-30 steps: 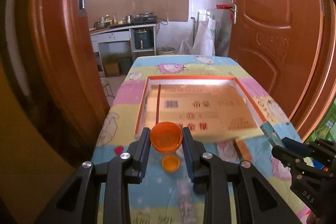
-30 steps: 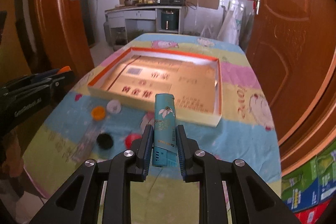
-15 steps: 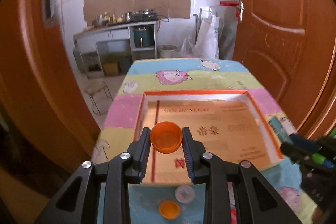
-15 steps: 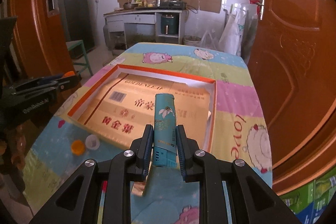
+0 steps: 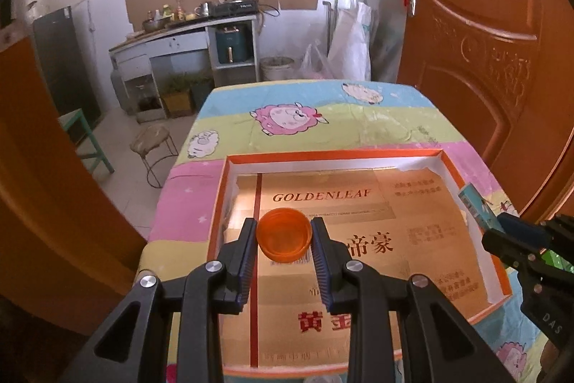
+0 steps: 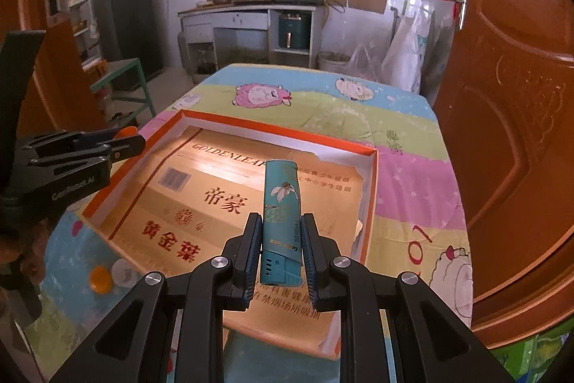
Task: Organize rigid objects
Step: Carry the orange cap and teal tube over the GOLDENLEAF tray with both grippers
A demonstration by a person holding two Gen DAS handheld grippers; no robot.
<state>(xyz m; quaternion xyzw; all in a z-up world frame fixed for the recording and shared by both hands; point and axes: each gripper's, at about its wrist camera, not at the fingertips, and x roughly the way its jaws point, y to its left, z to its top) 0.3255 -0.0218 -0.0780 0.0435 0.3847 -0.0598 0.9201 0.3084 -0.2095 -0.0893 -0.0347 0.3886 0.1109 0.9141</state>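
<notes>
Far left of the right wrist view: two loose caps, one orange (image 6: pixel 100 279) and one white (image 6: pixel 123 271), flat on the sheep-print tablecloth (image 6: pixel 405 178) just outside the near left corner of the shallow orange-rimmed box lid (image 6: pixel 283 131).

Next, the left gripper (image 5: pixel 284 241), hung over the left half of the lid, above its gold printed floor. Clamped narrowly on a small orange cup (image 5: pixel 284 234), blue ribbed pads pressed to both sides. Mouth of the cup turned up toward the camera, short axis roughly upright, tipped slightly; round, so no long axis to speak of. Held off the floor of the lid, not touching it.

Further right, the right gripper (image 6: pixel 280 252), almost fully closed on a teal lighter (image 6: pixel 281 225) with a white flower print. Gripped near its darker ridged end; long axis in line with the fingers, patterned end pointed forward and away, toward the far wall of the lid. Held over the right half of the lid, inside its right wall; whether clear of the floor, not certain from this angle.

In the left wrist view, the same lighter (image 5: pixel 477 207) seen at the lid's right edge, slanted up and to the left.

Beyond the table, a kitchen counter (image 5: pixel 186 31); at right, an orange-brown door (image 5: pixel 495 60).
</notes>
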